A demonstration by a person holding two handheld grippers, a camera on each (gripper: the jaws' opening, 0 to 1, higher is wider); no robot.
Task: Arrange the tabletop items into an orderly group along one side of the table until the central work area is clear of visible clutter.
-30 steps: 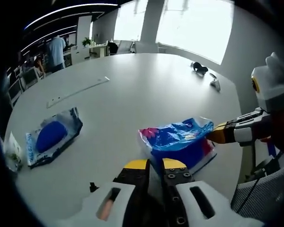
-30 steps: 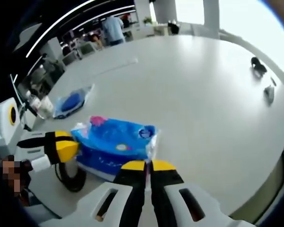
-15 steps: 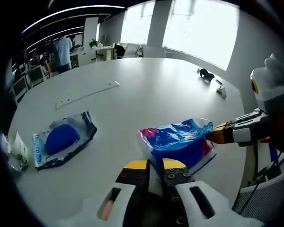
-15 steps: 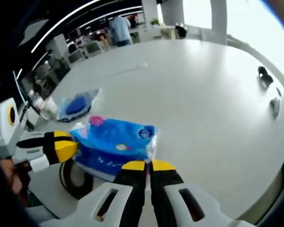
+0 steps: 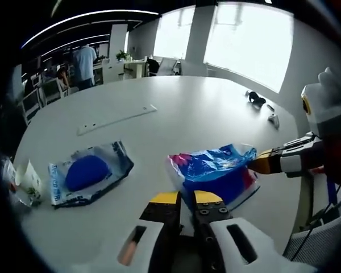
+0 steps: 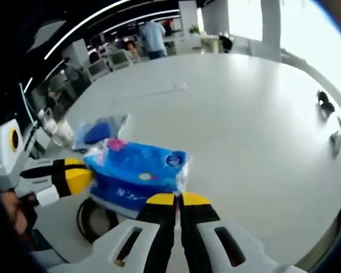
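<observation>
Gripping opposite ends, the left gripper (image 5: pixel 181 197) and right gripper (image 6: pixel 173 198) are each clamped on the blue tissue pack (image 5: pixel 216 172), which is held over the white table (image 5: pixel 187 114). A clear bag with a blue item (image 5: pixel 88 173) is seen lying apart, toward the table's other side.

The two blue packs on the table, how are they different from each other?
The tissue pack is bulky and boxy, pinched at two ends by the left gripper and right gripper; the flat pouch lies untouched and apart. The tissue pack's wrap is printed blue and pink; the flat pouch is clear over a blue oval. Both are plastic-wrapped.
</observation>
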